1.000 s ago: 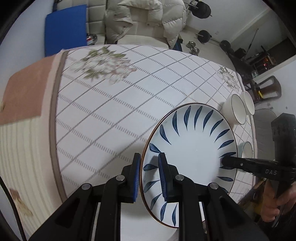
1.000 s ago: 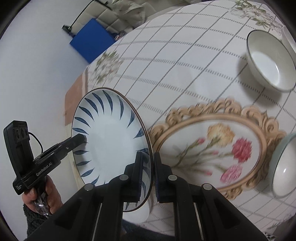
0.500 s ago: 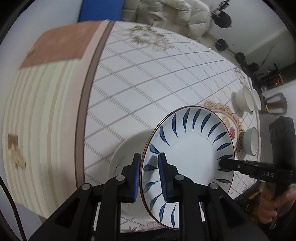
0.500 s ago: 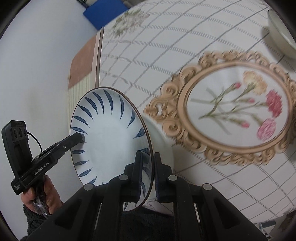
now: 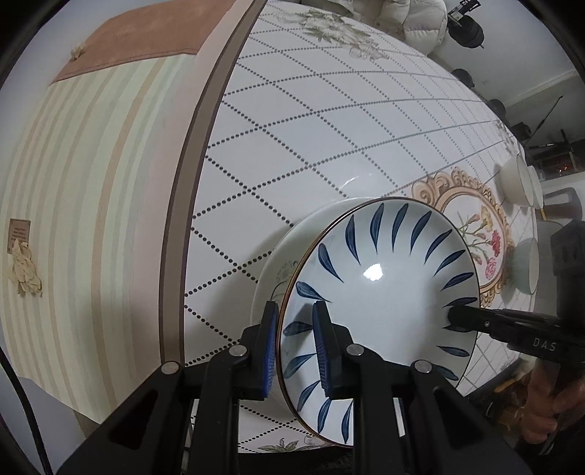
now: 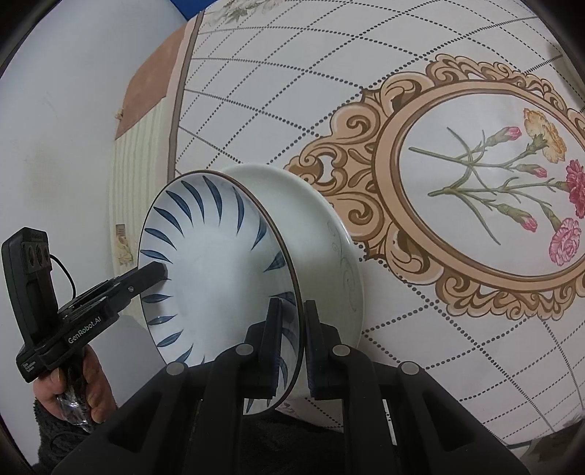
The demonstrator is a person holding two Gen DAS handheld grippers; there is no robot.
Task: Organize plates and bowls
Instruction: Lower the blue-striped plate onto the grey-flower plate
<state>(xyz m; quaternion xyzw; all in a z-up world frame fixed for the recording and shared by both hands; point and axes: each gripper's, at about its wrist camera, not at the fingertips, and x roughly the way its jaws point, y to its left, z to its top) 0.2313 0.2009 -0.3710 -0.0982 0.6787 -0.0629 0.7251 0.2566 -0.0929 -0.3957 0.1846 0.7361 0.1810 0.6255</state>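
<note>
Table (image 5: 329, 120): your work surface, under a checked cloth with a gilt flower medallion (image 6: 486, 182); white plate (image 6: 329, 226): lying near the table's front edge; blue-leaf plate (image 5: 384, 288): held over the white plate, pinched at 2 opposite rim points; 3 pale bowls (image 5: 521, 181): far right; your left gripper (image 5: 294, 350): clamped narrow on its rim; your right gripper (image 6: 290, 347): likewise.

My round table wears a white tablecloth (image 5: 365, 120) with a dotted diamond grid, a brown border band and a gold-framed carnation medallion (image 6: 486, 190). Beyond its far edge I see a cream quilted sofa (image 5: 413, 25), black dumbbells (image 5: 468, 27) and a pale grey floor (image 6: 62, 91).
</note>
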